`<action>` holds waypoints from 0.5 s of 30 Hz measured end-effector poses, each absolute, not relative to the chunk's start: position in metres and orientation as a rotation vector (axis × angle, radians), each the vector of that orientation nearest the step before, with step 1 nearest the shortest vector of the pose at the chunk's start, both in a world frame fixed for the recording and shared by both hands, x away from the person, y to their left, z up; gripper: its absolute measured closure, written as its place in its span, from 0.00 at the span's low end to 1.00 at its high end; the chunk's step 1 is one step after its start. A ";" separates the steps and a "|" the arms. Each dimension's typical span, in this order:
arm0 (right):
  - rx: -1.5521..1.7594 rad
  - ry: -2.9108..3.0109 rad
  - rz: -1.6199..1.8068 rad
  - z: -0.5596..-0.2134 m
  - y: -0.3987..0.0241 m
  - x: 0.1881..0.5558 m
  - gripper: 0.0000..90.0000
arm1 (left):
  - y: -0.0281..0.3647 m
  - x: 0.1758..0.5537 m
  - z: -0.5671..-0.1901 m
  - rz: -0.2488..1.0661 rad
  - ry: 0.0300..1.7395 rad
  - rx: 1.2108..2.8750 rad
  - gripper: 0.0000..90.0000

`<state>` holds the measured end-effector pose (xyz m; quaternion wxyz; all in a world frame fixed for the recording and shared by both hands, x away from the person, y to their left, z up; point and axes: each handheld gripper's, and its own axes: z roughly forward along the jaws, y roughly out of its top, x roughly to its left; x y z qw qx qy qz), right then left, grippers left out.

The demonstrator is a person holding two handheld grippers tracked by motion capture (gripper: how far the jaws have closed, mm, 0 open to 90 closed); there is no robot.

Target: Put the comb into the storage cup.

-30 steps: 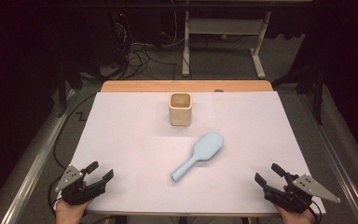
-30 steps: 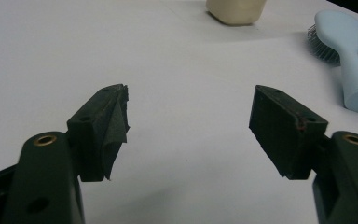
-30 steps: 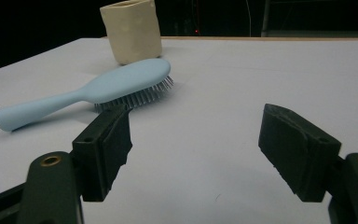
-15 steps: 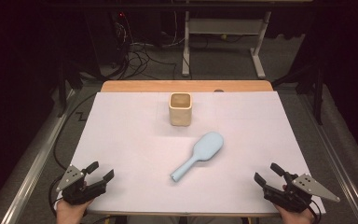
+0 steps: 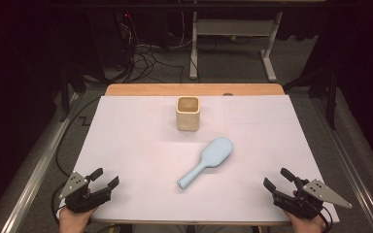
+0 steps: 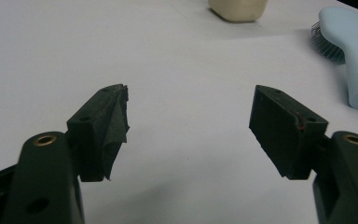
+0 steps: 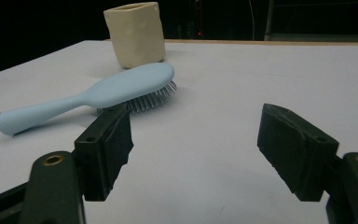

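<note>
Still nothing has moved: left tool (image 5: 104,178) and right tool (image 5: 277,179) stay parked, jaws apart and empty, hairbrush (image 5: 209,159) and cup (image 5: 188,113) untouched on the bench (image 5: 126,145)

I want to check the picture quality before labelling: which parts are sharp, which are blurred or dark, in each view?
High view: white table evenly lit, surroundings nearly black, hairbrush and cup slightly soft. Left gripper view: near jaws blurred, hairbrush bristles clearer. Right gripper view: jaws soft, hairbrush fairly sharp with a faint shadow beneath, background dark.
</note>
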<state>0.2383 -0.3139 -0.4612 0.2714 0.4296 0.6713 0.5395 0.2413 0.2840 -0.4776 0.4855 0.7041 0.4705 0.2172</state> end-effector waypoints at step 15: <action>1.134 1.838 1.462 -0.461 -0.305 0.242 0.30 | 0.284 0.242 -0.478 0.528 1.150 1.713 0.32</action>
